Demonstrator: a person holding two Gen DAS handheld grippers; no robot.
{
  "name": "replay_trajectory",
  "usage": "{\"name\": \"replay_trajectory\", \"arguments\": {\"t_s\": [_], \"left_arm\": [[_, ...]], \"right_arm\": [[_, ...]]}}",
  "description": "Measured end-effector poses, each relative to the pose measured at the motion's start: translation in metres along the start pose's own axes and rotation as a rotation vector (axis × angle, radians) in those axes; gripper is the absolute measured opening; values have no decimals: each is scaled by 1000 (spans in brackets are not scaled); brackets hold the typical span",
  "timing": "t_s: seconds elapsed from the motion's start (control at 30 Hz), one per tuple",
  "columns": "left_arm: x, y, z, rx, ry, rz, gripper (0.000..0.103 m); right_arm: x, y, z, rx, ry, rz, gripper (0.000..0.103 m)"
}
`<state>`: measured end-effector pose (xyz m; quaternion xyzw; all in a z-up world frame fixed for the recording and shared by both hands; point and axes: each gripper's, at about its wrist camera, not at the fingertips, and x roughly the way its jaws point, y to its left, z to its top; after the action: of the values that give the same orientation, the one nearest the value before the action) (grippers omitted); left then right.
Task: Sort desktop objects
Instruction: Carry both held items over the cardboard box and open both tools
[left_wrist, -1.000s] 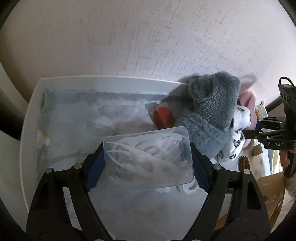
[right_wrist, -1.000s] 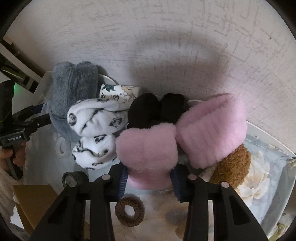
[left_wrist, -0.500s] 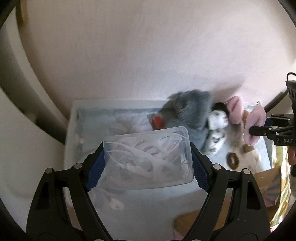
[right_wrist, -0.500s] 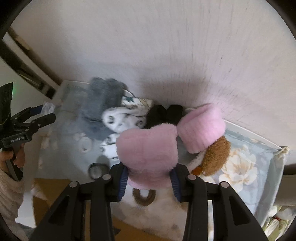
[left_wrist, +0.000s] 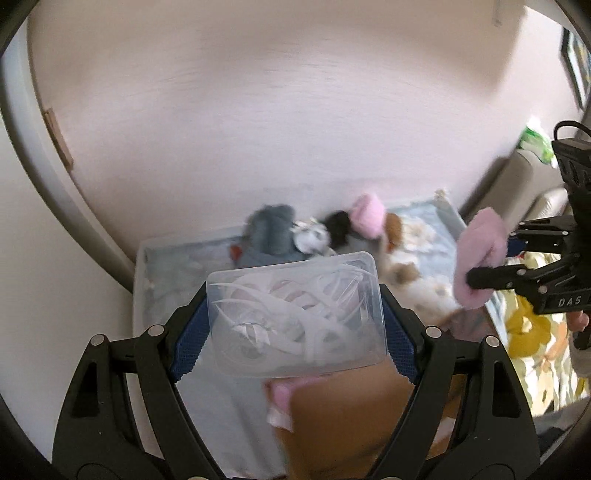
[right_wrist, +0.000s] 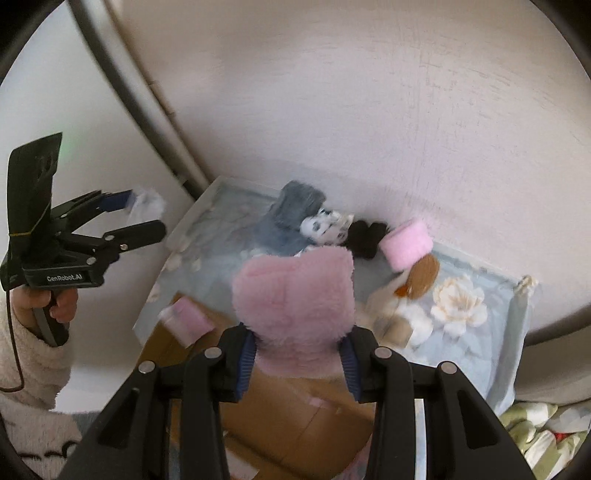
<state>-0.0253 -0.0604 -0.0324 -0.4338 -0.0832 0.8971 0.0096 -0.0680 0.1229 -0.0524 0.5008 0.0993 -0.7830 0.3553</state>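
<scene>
My left gripper (left_wrist: 293, 314) is shut on a clear plastic box (left_wrist: 295, 314) of white hooks, held high above the white tray (left_wrist: 138, 280). It shows far left in the right wrist view (right_wrist: 146, 218). My right gripper (right_wrist: 297, 341) is shut on a fluffy pink sock (right_wrist: 295, 299), also lifted; it shows at right in the left wrist view (left_wrist: 480, 254). In the tray (right_wrist: 188, 221) against the wall lie a grey fluffy sock (right_wrist: 291, 218), a black-and-white patterned sock (right_wrist: 321, 229), a black sock (right_wrist: 365, 238), a second pink sock (right_wrist: 406, 247) and a brown sock (right_wrist: 421, 275).
A brown cardboard box (right_wrist: 295, 417) sits below both grippers, with a small pink packet (right_wrist: 188, 321) at its edge. A floral-print cloth (right_wrist: 458, 306) lines the tray. A pale wall (right_wrist: 369, 110) rises behind the tray. Yellow floral fabric (left_wrist: 532, 332) lies at right.
Both grippers have risen and pulled back from the tray with their loads. The pink sock has been lifted off the pile. The cardboard box has come into view.
</scene>
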Motion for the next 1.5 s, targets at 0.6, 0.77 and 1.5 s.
{"name": "replay_trajectory", "arguments": {"t_s": [0.6, 0.77, 1.5], "left_arm": [[63, -83, -105, 79, 292, 38, 81], [79, -86, -118, 73, 339, 61, 81], [95, -81, -120, 24, 413, 55, 84]], "right_arm": [[23, 1, -115, 99, 200, -48, 37], [37, -4, -129, 143, 250, -54, 37], [55, -4, -135, 156, 329, -20, 42]]}}
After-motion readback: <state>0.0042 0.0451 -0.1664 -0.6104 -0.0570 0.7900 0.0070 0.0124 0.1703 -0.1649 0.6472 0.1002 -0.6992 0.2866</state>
